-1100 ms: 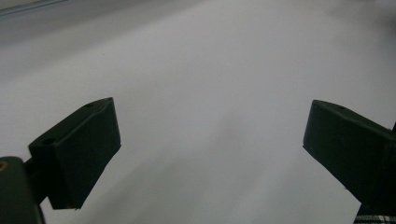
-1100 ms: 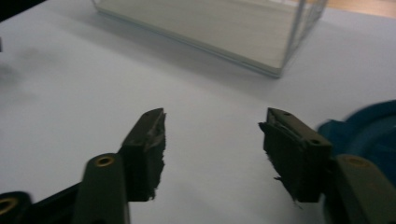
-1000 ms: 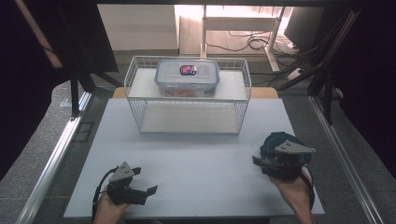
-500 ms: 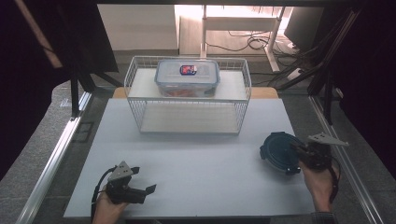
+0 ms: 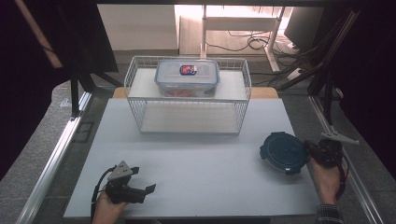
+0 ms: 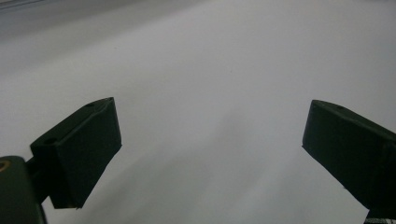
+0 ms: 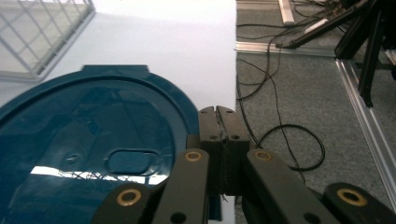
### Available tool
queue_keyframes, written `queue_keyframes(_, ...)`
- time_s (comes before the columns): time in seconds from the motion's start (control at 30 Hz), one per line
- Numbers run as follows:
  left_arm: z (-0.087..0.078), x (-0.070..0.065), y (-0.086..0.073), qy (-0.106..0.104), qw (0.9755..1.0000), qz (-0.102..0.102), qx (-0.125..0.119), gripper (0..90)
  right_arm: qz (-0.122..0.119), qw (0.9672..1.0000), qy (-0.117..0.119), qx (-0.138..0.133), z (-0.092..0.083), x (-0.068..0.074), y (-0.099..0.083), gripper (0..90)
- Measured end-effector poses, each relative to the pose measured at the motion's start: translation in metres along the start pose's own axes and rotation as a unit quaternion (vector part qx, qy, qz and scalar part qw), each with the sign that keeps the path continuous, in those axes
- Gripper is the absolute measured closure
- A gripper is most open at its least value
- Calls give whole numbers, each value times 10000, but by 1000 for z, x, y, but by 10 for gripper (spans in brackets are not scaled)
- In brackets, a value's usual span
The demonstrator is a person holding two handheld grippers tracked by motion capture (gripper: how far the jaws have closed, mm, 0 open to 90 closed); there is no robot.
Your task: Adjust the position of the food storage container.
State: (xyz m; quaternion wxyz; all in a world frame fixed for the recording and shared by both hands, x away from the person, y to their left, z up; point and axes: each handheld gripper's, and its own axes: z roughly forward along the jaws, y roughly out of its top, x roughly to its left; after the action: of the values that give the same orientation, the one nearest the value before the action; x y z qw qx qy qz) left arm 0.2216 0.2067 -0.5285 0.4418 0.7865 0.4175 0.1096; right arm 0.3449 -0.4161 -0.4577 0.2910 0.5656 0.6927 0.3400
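- Working at the right edge of the white table point(image 5: 201, 163), where the right gripper point(image 7: 217, 112) sits clenched, jaws pressed flat together, touching or just beside the rim of the round blue lid point(image 7: 93, 140).
- Hard to tell from the right gripper view whether a thin lip of that lid is pinched between the jaws or merely lies beside and under them; no gap visible either way.
- Lying flat on the table, well apart from the wire basket point(image 5: 243, 112) and the clear lidded box point(image 5: 187, 77) on its upper shelf.
- Resting low at the near left, the left gripper point(image 5: 144, 190): released, jaws wide, nothing but bare table between them.
- Judged as the pick-up or nudge step on the lid, with 1 hand active.
- Next move likely calling for a firm hold on the rim, a level lift so the lid does not slip, and clearance past the basket's wire wall if headed that way.
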Motion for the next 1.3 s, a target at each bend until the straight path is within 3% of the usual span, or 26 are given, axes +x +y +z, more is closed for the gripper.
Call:
queue_keyframes(0.23,0,0,0,-2,10000,-5,1,40,20,9995,-239,196,8,-5,-7,891)
queue_keyframes(0.53,1,-1,0,-21,10000,20,33,41,56,9996,-194,194,8,-3,-10,894)
queue_keyframes(0.9,2,-1,0,-100,9999,21,31,40,-20,9995,176,245,8,14,-11,895)
queue_keyframes(1.3,2,-1,0,-129,9999,31,22,40,-295,9973,592,316,15,47,-6,895)
